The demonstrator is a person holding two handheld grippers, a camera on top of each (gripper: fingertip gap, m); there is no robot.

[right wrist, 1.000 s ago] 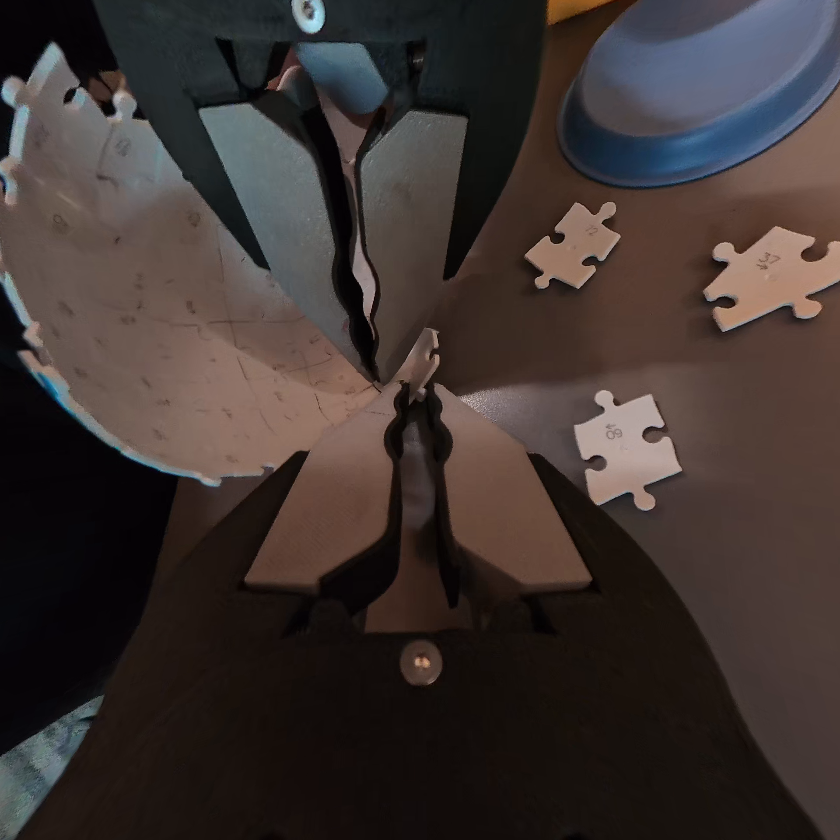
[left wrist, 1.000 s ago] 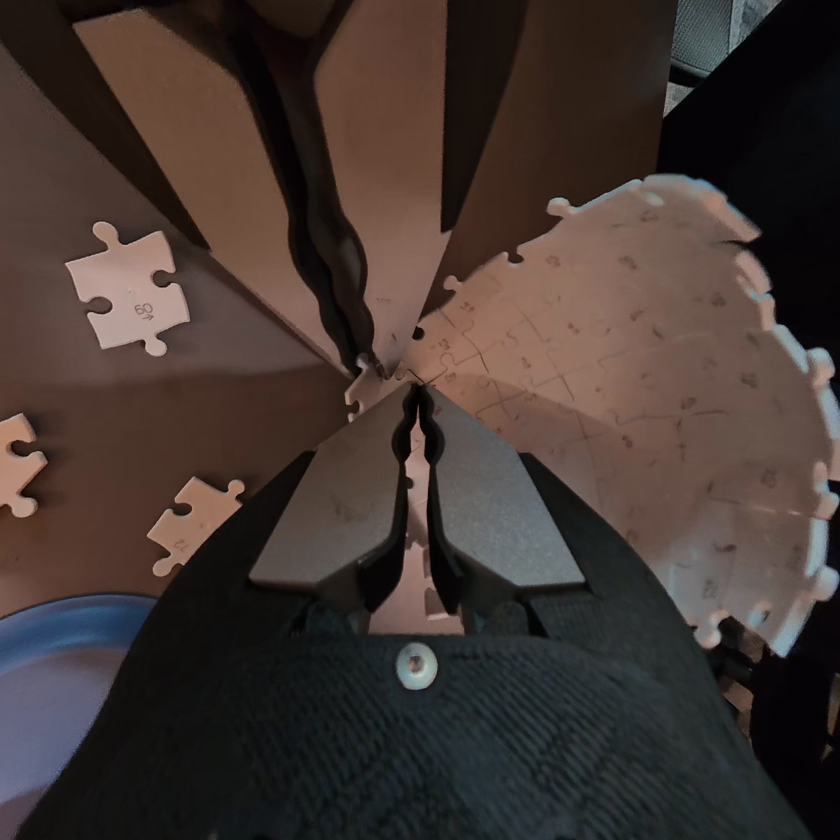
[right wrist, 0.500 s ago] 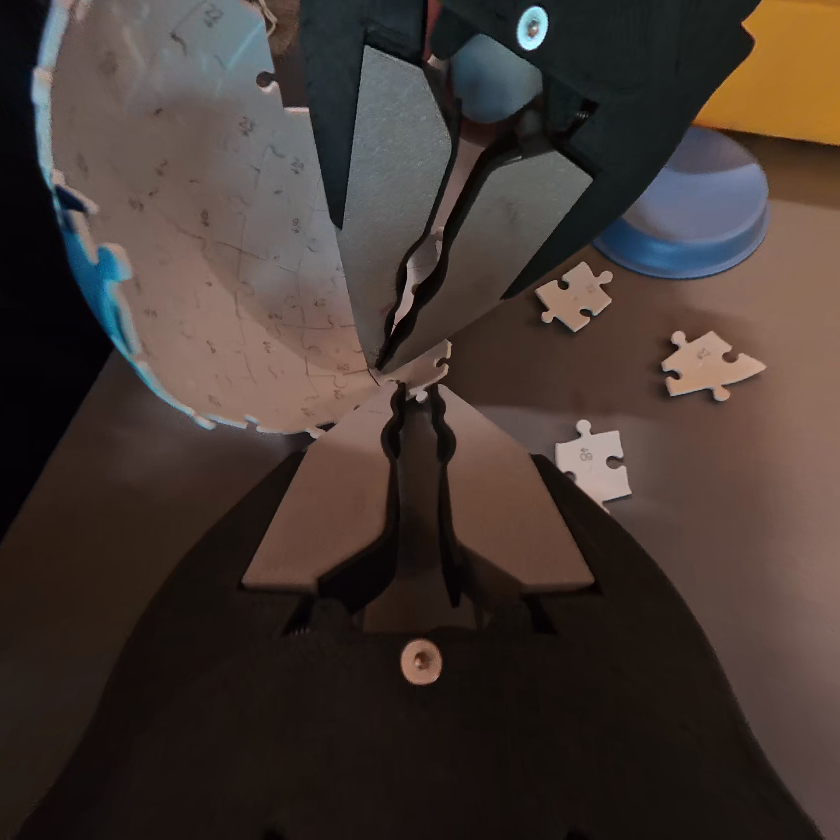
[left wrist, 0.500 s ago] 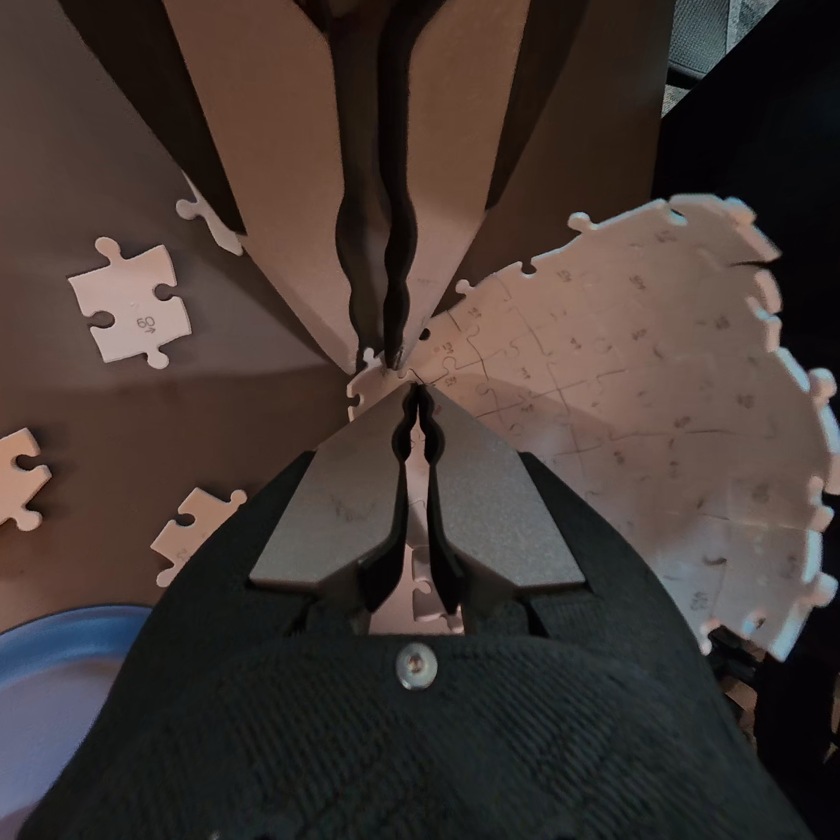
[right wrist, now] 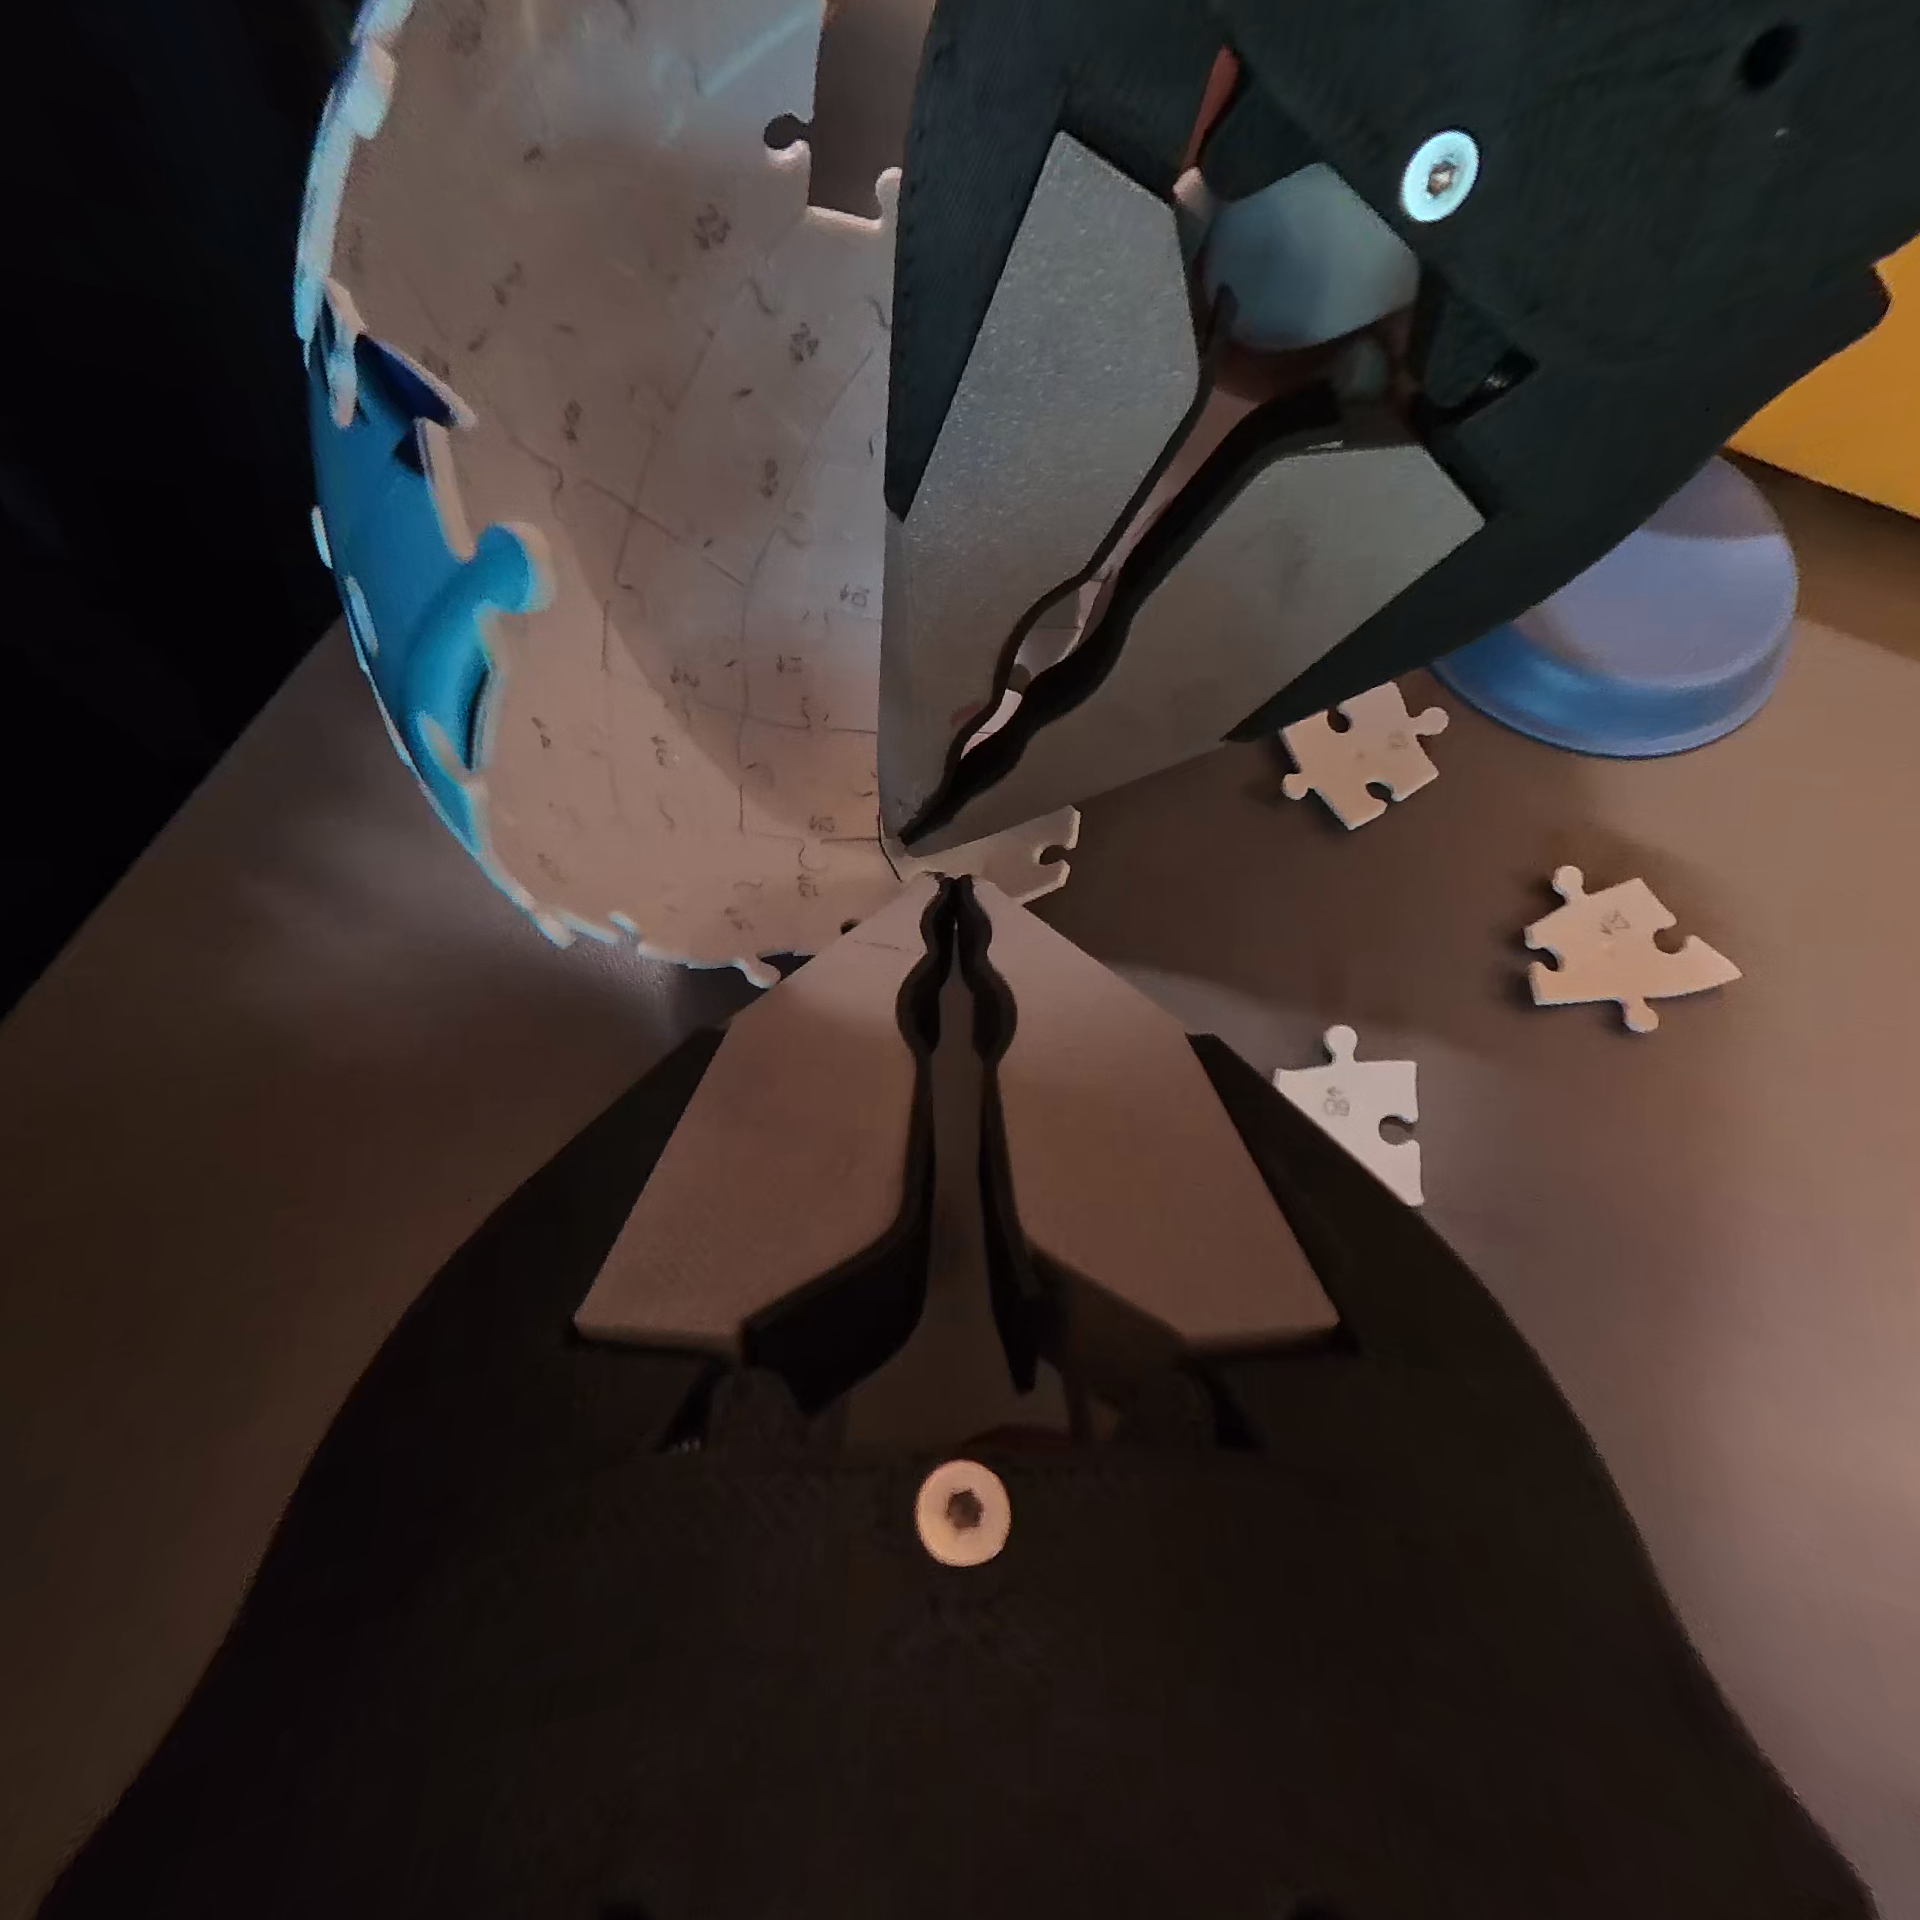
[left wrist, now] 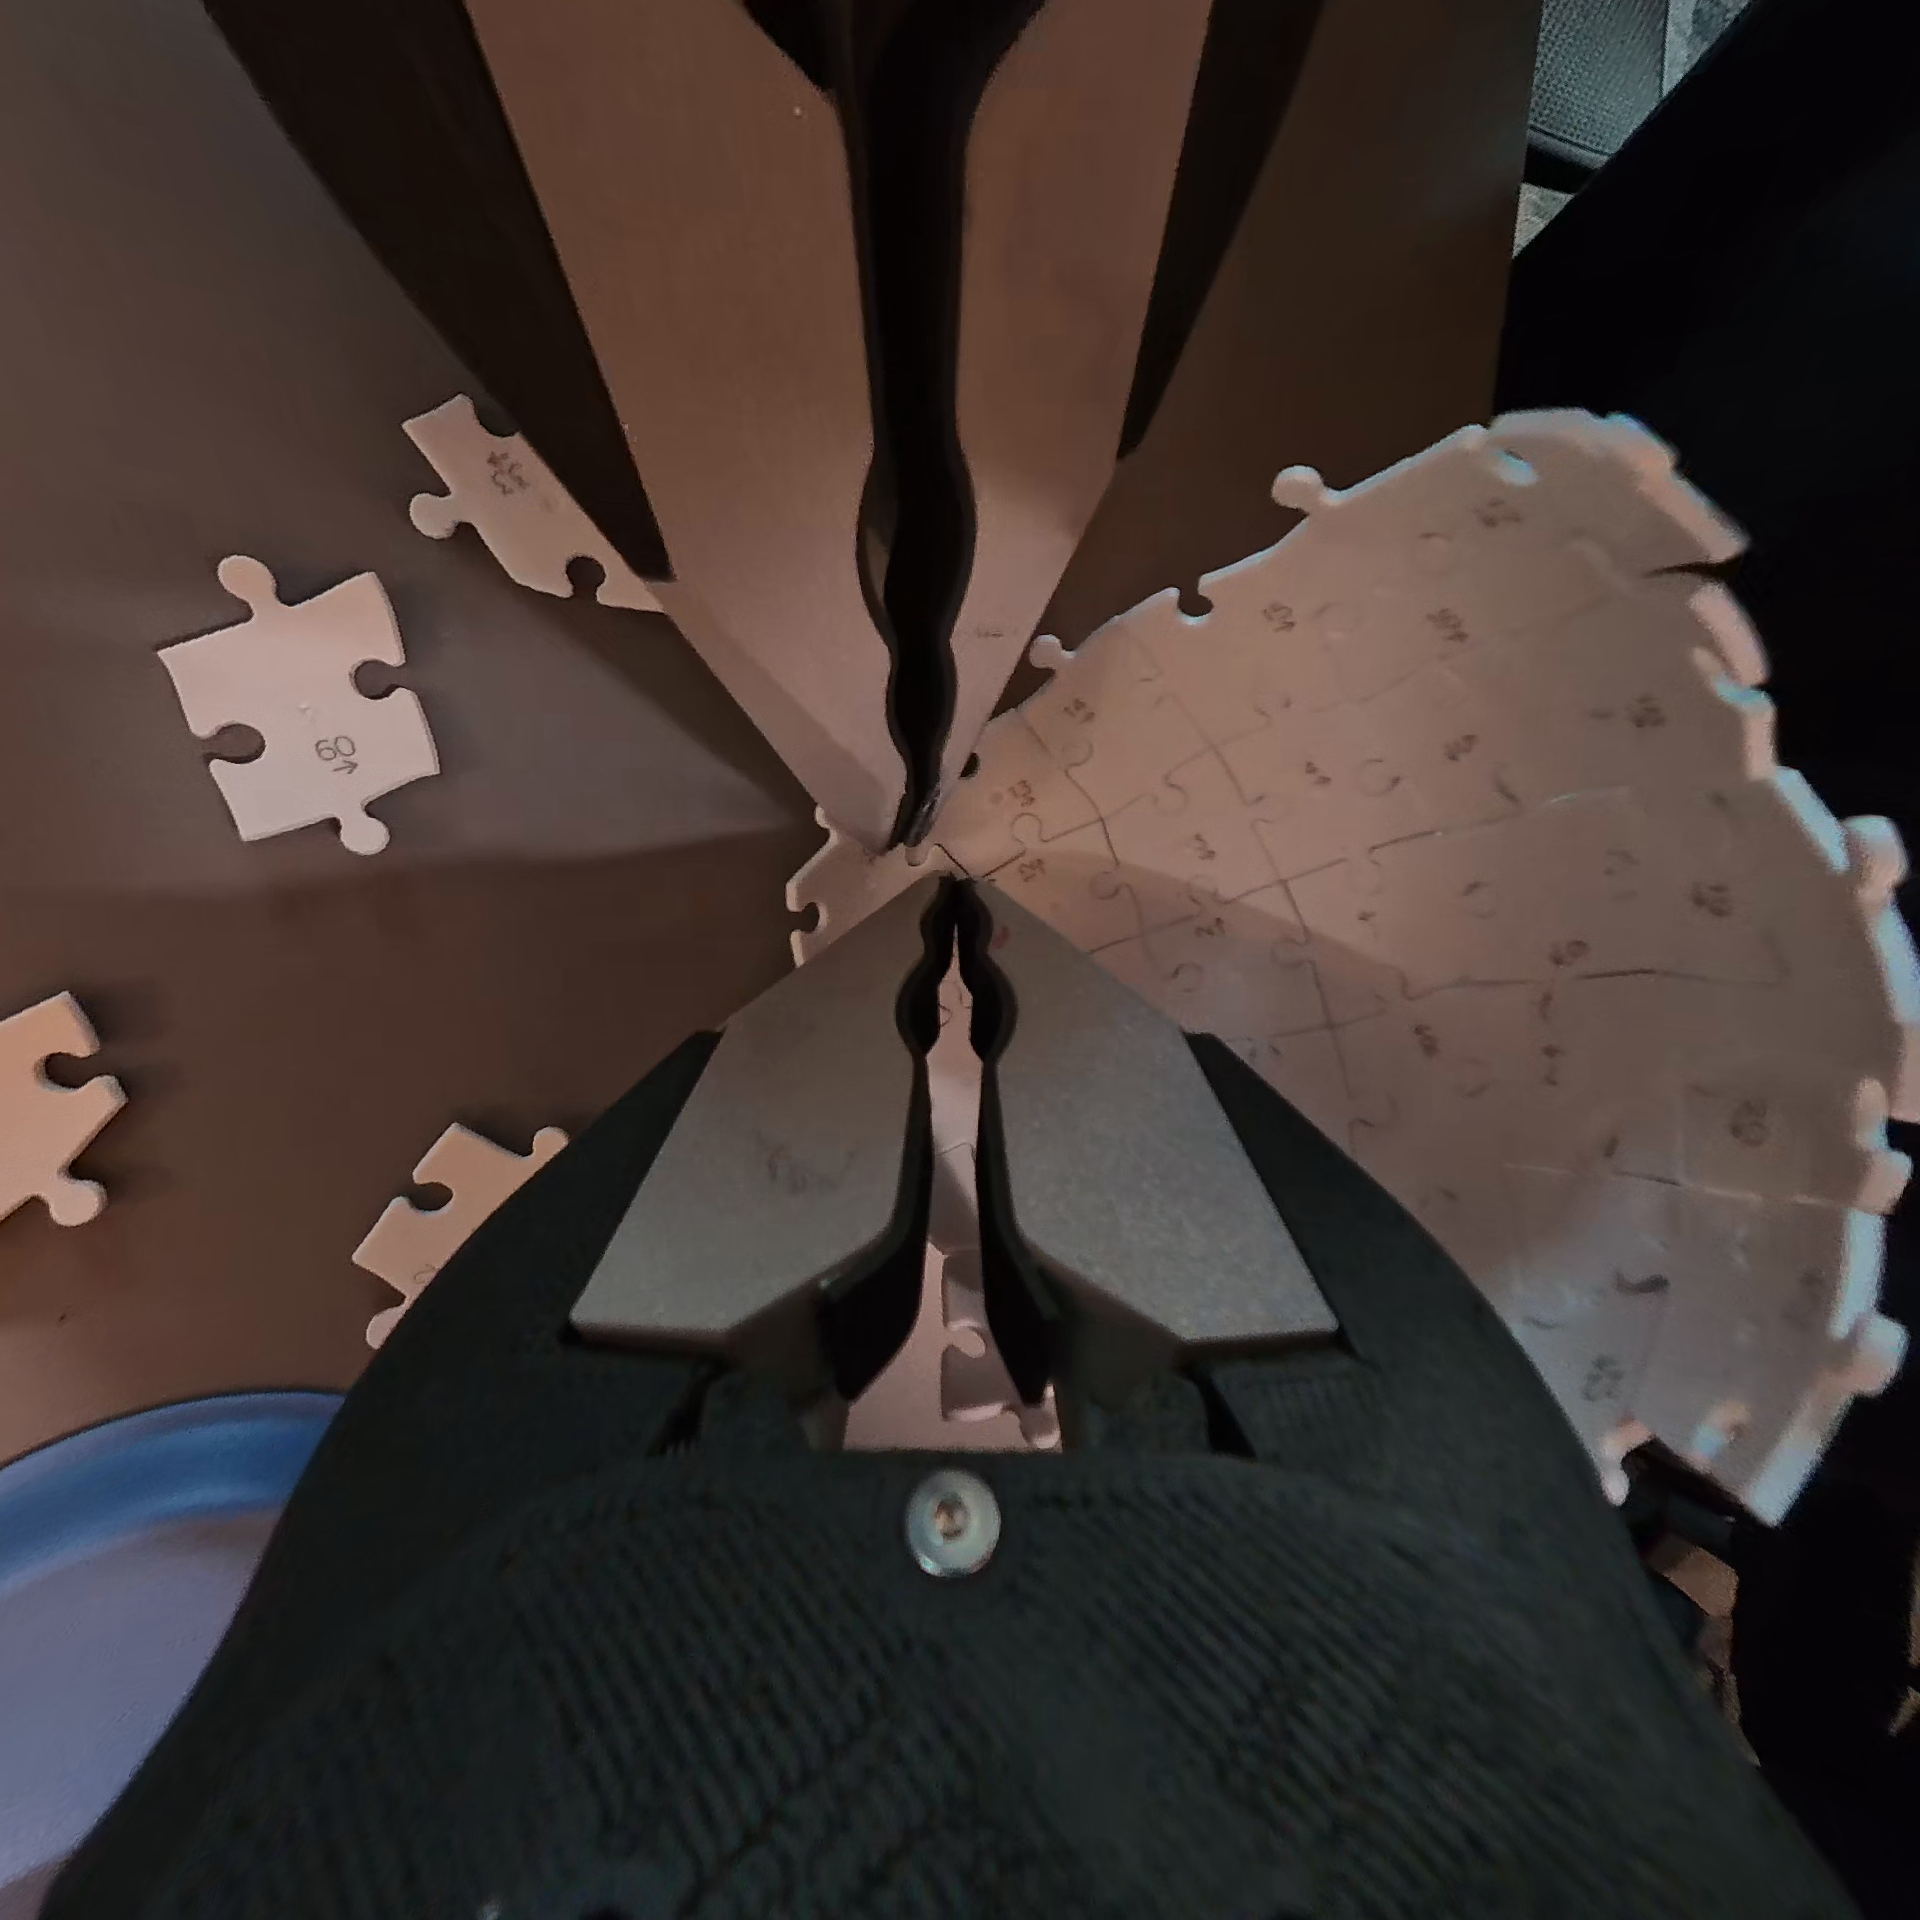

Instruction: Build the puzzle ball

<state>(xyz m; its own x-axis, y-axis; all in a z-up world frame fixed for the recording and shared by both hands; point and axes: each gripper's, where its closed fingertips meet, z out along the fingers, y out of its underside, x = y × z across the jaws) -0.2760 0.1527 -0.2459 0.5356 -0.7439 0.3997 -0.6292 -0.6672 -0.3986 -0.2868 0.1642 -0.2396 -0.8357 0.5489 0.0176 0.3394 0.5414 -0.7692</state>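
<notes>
The partly built puzzle ball point(left wrist: 1455, 935) is an open half shell, white inside and blue outside point(right wrist: 416, 582). My left gripper point(left wrist: 956, 883) is shut on its rim and holds it above the dark table. In the right wrist view the left gripper point(right wrist: 909, 831) reaches in from the upper right. My right gripper point(right wrist: 956, 881) is shut on the edge of a white puzzle piece point(right wrist: 1029, 852) that lies against the shell's rim, right by the left gripper's tips. The piece point(left wrist: 842, 883) juts out left of the shell, with the right gripper point(left wrist: 920, 821) coming from above.
Loose white pieces lie on the table point(left wrist: 301, 707), point(left wrist: 509, 509), point(left wrist: 42, 1112), point(left wrist: 436, 1216), and to my right in the right wrist view point(right wrist: 1361, 764), point(right wrist: 1621, 956), point(right wrist: 1351, 1112). A blue bowl point(right wrist: 1621, 665) stands behind them, a yellow object point(right wrist: 1829, 416) beyond. The table edge point(right wrist: 156, 831) is under the shell. Both grippers' tips are close together, under 4 cm apart.
The piece in my right gripper has turned from standing on edge to lying in line with the shell's rim. The right gripper swung round and the shell tilted more upright in its view.
</notes>
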